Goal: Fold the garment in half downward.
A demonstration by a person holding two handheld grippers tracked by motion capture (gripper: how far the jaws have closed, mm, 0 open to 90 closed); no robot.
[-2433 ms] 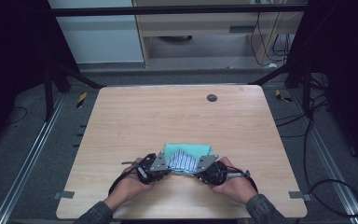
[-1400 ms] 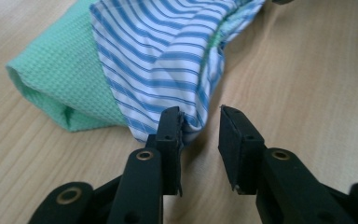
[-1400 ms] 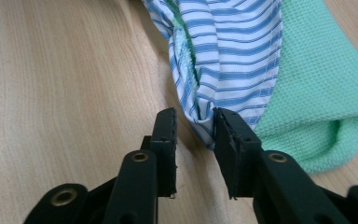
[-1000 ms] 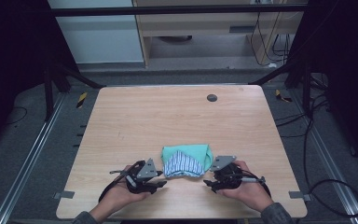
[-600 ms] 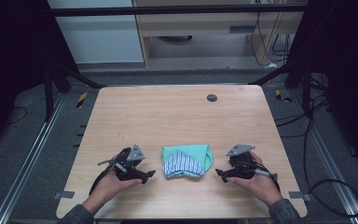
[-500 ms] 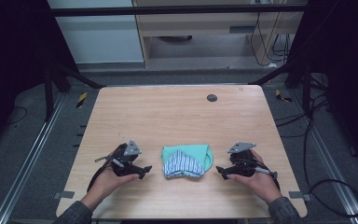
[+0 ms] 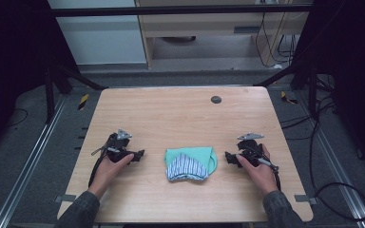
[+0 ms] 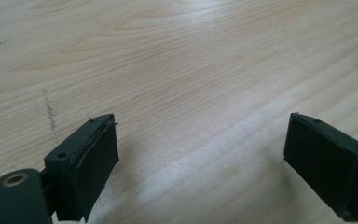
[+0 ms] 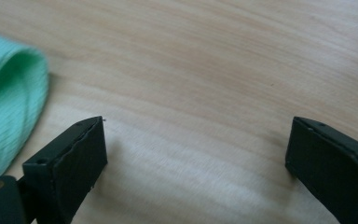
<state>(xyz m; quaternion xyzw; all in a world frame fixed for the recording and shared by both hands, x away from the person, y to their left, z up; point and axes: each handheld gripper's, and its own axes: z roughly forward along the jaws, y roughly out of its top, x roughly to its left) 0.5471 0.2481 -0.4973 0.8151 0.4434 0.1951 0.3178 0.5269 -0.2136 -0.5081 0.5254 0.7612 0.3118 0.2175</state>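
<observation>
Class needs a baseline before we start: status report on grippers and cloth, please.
Left gripper open, right gripper open, jaws empty. Folded green and striped cloth flat on table between them, untouched. Nothing in the way.

Light wooden table (image 7: 171,114), grey floor (image 7: 24,142), possibly cabinets (image 7: 204,16) behind, dim surroundings

I can read no text, label, brand, number or sign anywhere. The wooden table (image 7: 180,118) in front of me is unmarked, and the folded green cloth (image 7: 190,163) at centre frame shows stripes, no lettering.
</observation>
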